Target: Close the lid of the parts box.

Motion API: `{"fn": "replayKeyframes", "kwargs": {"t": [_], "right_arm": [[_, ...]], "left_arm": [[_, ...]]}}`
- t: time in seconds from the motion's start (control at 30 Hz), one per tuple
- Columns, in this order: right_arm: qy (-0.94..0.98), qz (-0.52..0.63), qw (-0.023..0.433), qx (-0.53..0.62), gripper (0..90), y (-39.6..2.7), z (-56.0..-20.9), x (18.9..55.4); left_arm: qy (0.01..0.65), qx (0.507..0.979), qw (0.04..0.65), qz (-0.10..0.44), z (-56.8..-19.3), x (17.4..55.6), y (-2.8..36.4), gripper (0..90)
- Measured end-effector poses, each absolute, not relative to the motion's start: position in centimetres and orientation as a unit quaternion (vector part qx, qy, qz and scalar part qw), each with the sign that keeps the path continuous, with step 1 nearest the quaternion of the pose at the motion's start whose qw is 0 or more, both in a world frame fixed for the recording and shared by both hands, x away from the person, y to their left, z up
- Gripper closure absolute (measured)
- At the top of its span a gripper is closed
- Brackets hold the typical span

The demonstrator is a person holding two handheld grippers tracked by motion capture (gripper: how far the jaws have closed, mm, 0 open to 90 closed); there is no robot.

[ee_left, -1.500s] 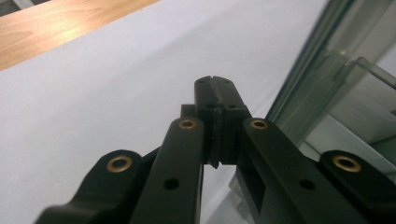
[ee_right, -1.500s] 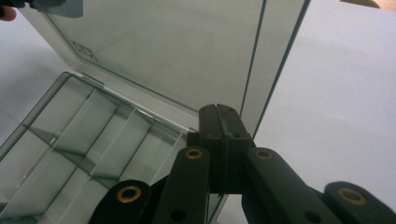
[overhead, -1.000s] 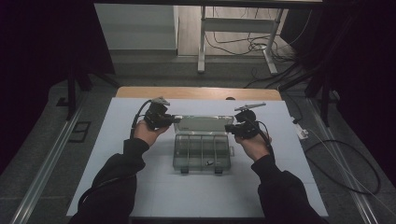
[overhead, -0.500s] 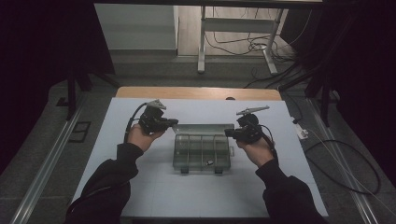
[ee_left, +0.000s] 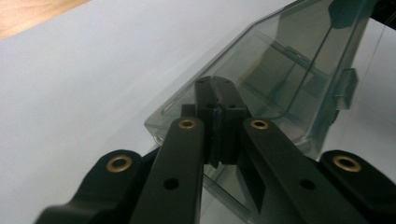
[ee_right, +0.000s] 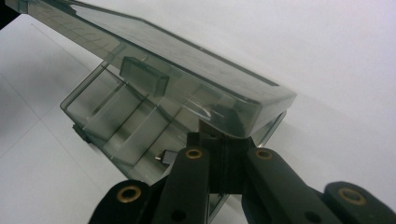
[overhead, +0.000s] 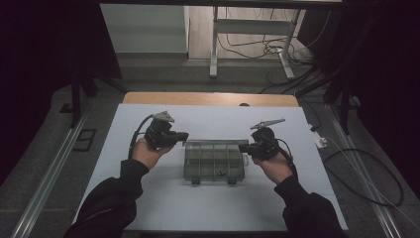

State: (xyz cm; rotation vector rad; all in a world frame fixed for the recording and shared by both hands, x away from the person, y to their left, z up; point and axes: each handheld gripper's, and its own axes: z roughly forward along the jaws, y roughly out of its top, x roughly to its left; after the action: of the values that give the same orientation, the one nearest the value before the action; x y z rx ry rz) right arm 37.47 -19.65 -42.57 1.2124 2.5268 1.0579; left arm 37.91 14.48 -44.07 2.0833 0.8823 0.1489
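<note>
Box point(overhead: 214, 159) lies lengthwise between my jaws, left gripper point(overhead: 182, 136) and right gripper point(overhead: 243, 148) equally near its ends; both pressed together, seemingly under its lid point(ee_right: 154, 56).

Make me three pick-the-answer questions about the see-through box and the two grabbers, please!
1. Where is the clear box?
A. on the white table
B. on the floor
C. on a shelf

2. How many latches stick out of the box's near edge?
A. five
B. none
C. two

3. How does the box's lid stand?
A. shut flat
B. lifted partway
C. taken off

Answers: 1 A, the high view shows it between the left gripper and the right gripper. 2 C, two tabs show there. 3 B, the right gripper view shows it tilted above the compartments.
</note>
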Motion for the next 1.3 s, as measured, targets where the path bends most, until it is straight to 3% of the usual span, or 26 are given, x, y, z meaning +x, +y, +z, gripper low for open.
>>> {"fn": "replayKeyframes", "kwargs": {"t": [1.3], "right_arm": [[0.872,0.32,0.029,0.37,88.8,-19.7,-44.3,32.9]], "left_arm": [[0.355,0.847,0.395,0.017,-45.7,33.4,13.5,89.2]]}}
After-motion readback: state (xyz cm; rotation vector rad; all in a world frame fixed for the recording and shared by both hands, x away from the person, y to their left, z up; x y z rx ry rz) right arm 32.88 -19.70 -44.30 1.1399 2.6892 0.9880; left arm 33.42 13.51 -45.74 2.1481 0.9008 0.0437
